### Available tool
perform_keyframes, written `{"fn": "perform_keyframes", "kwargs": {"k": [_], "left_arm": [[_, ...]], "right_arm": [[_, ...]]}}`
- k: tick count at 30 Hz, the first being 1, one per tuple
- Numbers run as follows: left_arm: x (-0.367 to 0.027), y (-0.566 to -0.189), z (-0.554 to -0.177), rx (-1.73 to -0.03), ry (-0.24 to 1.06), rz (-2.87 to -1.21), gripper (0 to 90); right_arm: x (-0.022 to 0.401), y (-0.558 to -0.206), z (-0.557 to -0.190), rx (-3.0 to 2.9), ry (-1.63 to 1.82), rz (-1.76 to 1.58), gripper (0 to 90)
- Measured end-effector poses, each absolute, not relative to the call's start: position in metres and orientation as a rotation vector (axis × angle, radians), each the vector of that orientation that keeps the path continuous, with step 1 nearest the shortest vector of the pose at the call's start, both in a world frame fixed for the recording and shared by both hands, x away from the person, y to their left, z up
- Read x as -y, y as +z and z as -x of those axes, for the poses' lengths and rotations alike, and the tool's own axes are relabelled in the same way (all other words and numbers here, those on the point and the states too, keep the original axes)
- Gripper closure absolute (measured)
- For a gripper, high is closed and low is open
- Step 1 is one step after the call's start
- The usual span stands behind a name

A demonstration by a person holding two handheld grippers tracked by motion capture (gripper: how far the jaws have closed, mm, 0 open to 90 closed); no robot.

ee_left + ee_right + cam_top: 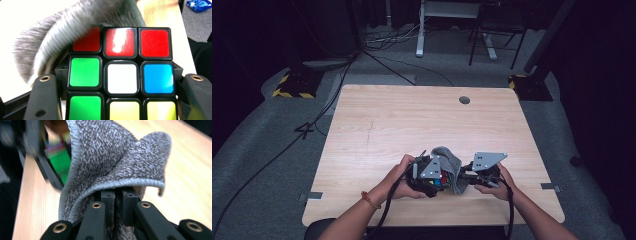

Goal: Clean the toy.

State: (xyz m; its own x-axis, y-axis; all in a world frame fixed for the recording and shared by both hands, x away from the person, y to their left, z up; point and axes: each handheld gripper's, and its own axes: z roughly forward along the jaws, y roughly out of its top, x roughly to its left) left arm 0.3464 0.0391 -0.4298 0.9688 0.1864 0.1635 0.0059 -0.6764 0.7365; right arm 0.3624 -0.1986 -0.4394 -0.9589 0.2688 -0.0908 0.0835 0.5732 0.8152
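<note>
- The left gripper (433,179), held in the person's left hand (401,179), is clamped on a puzzle cube (121,75); in the left gripper view its two black jaws stand at either flank of the cube, pressed against its sides.
- The cube face turned toward that gripper's camera has a top row of three red squares, a middle row of green, white and blue, and a bottom row of green and two yellow squares, the last row cut off by the lower edge.
- A grey cloth (62,32) lies just beyond the cube, past the jaw tips, draped over its far upper-left corner and touching the leftmost red square.
- The right gripper (118,205), held in the person's right hand (496,184), is closed on the same cloth (117,162); its jaws stand nearly together with a fold of the fabric pinched between them, and the rest of the cloth rises in front of the tips.
- From the right gripper, the cube (58,157) sits ahead and to the left, behind the cloth's stitched edge, blurred, with green showing.
- In the high view the two grippers face each other close together above the near edge of the wooden table (412,120), with the cloth (451,167) bunched between them.
</note>
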Motion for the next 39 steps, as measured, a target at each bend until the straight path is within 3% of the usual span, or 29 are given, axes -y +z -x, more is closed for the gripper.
{"fn": "perform_keyframes", "kwargs": {"k": [11, 24, 39], "left_arm": [[-0.042, -0.437, -0.355, -0.194, 0.280, -2.313, 33.5], [-0.027, -0.444, -0.348, -0.152, 0.259, -2.350, 33.5], [-0.049, -0.431, -0.358, -0.219, 0.294, -2.259, 33.4]], "right_arm": [[0.198, -0.422, -0.345, -2.597, 1.453, -0.134, 83.0], [0.203, -0.418, -0.348, -2.435, 1.576, -0.231, 82.1], [0.198, -0.431, -0.350, -2.530, 1.387, -0.208, 83.0]]}}
